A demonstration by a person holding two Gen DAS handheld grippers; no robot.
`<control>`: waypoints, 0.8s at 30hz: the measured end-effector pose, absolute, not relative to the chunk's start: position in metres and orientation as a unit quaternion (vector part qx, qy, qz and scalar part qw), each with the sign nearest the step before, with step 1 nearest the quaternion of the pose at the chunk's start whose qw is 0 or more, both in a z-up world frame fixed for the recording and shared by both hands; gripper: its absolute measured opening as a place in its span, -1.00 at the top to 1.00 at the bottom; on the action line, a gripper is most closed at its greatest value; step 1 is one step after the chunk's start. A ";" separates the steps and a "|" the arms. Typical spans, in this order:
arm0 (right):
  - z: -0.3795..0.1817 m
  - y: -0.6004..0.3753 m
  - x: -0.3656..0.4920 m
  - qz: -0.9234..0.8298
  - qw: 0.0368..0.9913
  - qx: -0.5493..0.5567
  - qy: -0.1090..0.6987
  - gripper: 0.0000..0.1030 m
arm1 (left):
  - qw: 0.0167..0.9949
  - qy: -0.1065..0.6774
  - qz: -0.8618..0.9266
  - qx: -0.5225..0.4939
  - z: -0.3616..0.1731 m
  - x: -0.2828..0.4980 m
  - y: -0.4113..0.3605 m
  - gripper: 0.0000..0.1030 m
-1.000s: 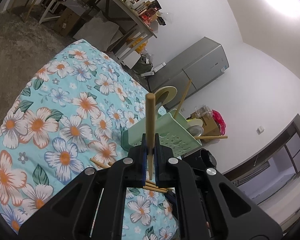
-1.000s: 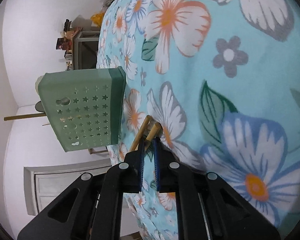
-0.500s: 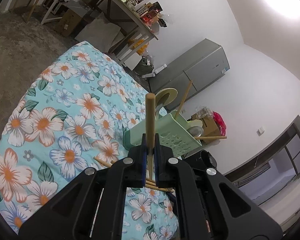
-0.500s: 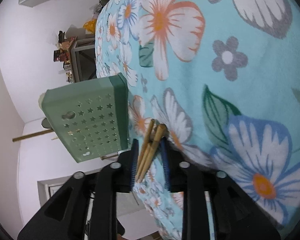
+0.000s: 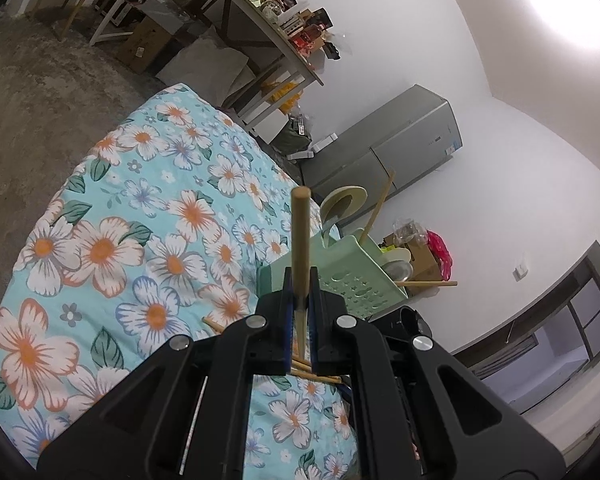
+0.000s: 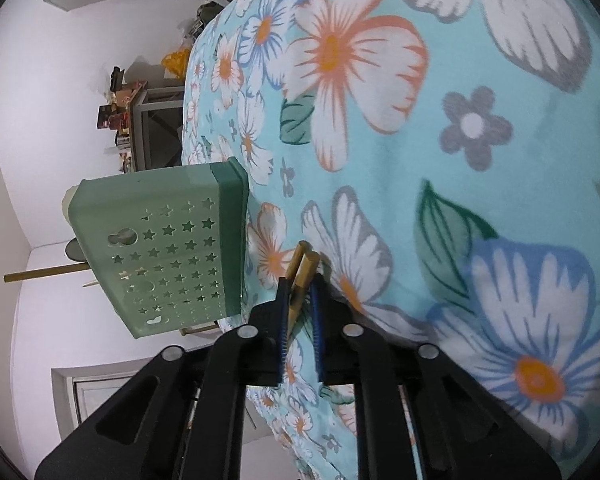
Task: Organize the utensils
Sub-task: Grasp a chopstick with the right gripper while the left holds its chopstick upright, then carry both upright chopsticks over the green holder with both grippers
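Through the left wrist camera we found the left gripper point(image 5: 300, 300) clamped on a single wooden chopstick point(image 5: 301, 240), which stood upright out of the jaws. Only this view showed the open top of the green utensil basket point(image 5: 352, 276): it held a pale ladle point(image 5: 342, 204), a slanting wooden stick point(image 5: 378, 210), and a wooden handle point(image 5: 428, 283) projecting sideways past its rim. Loose chopsticks point(image 5: 312, 372) lay on the floral cloth point(image 5: 140, 240) beneath the gripper. A grey refrigerator point(image 5: 396, 152) and a cluttered table point(image 5: 268, 28) stood behind.

Through the right wrist camera we saw the scene rolled sideways. The right gripper point(image 6: 300, 304) was closing its jaws, with a pair of chopsticks point(image 6: 302, 276) between the pads, lying against the left pad; whether both pads pressed on them we could not tell. Here the basket point(image 6: 172, 248) showed only its star-perforated wall, standing on the cloth just beside the gripper. Its interior was hidden; a wooden handle point(image 6: 40, 274) jutted beyond it.
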State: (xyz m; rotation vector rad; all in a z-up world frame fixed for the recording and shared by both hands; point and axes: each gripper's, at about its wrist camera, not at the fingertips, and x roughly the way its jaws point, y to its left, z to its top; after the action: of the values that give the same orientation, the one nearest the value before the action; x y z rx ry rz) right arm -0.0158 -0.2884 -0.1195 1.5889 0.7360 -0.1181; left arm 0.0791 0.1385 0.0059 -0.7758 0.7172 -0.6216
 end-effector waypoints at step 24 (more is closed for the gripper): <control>0.066 -0.299 -0.064 0.009 0.890 0.415 0.189 0.87 | 0.855 0.216 -0.373 -0.288 0.120 0.094 0.087 0.91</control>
State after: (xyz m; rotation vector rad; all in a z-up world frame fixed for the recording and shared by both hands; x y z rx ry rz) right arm -0.0638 -0.2993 0.0665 0.8613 0.3923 0.0192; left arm 0.0945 0.0875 0.1197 -0.6057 0.4536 -0.7836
